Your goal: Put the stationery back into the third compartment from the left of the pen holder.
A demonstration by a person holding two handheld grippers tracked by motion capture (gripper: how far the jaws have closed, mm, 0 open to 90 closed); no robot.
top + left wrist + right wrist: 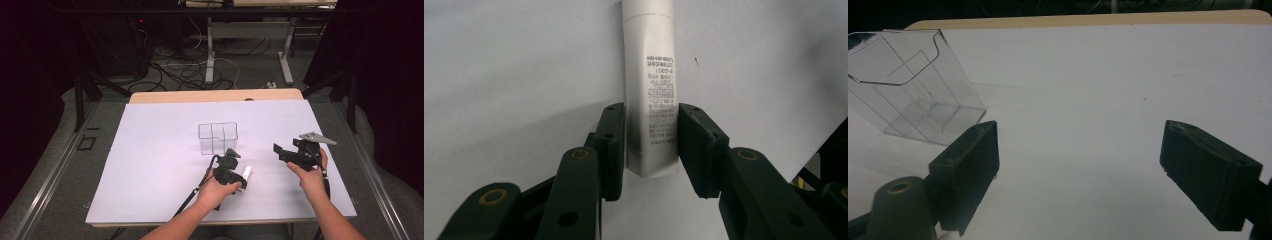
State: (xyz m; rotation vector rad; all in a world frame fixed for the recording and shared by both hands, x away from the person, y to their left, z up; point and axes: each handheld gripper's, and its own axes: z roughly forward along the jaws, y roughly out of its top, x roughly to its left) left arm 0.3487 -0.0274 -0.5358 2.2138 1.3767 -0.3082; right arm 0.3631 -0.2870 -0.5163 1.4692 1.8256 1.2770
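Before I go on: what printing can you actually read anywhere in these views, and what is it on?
White tube between the left tongs, left gripper view: a block of small dark print runs along it.
"LOED-6": my best reading of one line near the top of the block; uncertain.
All other lines on the tube: too small and blurred to read.
Clear plastic organizer, white table cover: no text.

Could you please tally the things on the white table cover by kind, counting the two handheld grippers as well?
White squeeze tube with printed text: 1
Clear plastic divided organiser box: 1
Black two-jaw grippers, left gripper closed on the tube and right gripper open: 2
Total: 4
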